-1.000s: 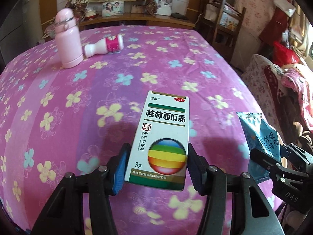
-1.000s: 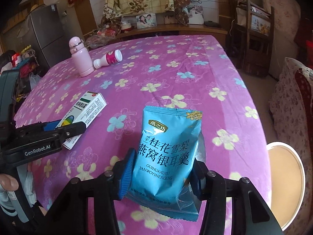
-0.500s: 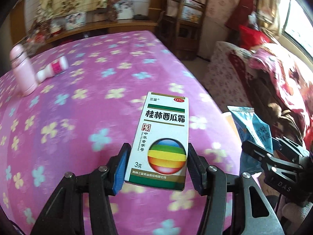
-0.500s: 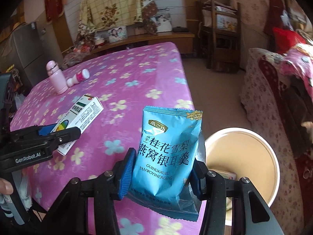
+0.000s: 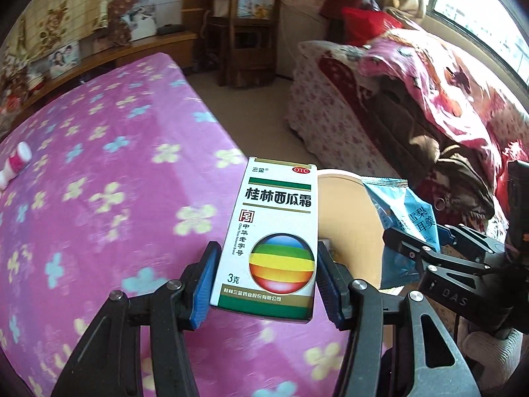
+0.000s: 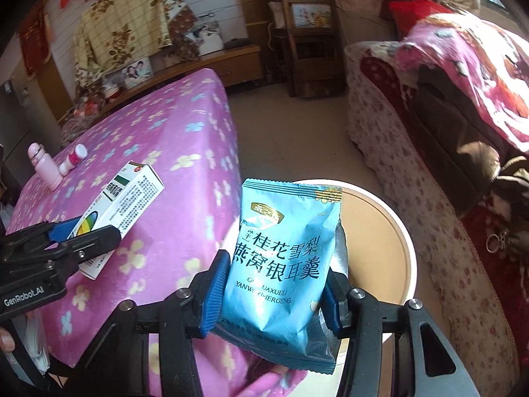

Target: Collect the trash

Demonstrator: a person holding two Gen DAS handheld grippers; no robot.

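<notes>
Left wrist view: the left gripper (image 5: 264, 281) is holding a white medicine box (image 5: 271, 231) upright, its blue jaws partly open and pressing on both sides of the box. Behind the jaws, a round bin (image 5: 347, 225) is peeking out. To the right of the jaws, the right gripper (image 5: 420, 248) is carrying a blue snack bag (image 5: 406, 218). The pink flowered desk (image 5: 99, 182) is lying to the left.

Right wrist view: the right gripper (image 6: 272, 287) is squeezing the blue snack bag (image 6: 281, 264) between its partly open jaws. The bin (image 6: 383, 248) is sitting just behind the jaws. To the left, the left gripper (image 6: 82, 241) is gripping the medicine box (image 6: 129, 205) over the desk (image 6: 185, 132).
</notes>
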